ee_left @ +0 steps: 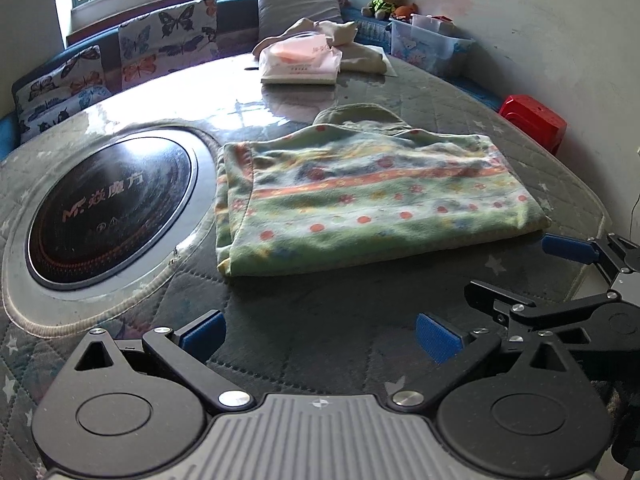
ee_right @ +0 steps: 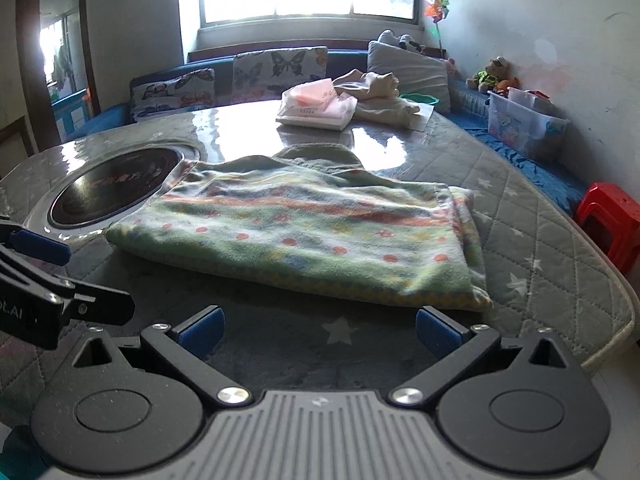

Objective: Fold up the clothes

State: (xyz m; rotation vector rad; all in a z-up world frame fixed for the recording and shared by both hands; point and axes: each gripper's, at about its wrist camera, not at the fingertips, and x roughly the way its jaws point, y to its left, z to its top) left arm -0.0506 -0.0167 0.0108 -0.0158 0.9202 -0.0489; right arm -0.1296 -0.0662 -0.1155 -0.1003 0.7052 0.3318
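Note:
A green fleece garment [ee_left: 360,196] with orange dots and stripes lies folded flat on the quilted table cover [ee_left: 304,336]; it also shows in the right wrist view [ee_right: 304,232]. My left gripper [ee_left: 320,336] is open and empty, a little short of the garment's near edge. My right gripper [ee_right: 320,332] is open and empty, just short of the garment's near right corner. The right gripper also shows at the right edge of the left wrist view [ee_left: 576,252], and a finger of the left gripper shows at the left edge of the right wrist view [ee_right: 40,246].
A round black cooktop [ee_left: 108,212] is set in the table left of the garment. A white and pink bag [ee_left: 300,60] and beige cloth [ee_left: 360,44] lie at the far side. A red stool [ee_left: 532,120] and a plastic bin [ee_left: 428,44] stand to the right.

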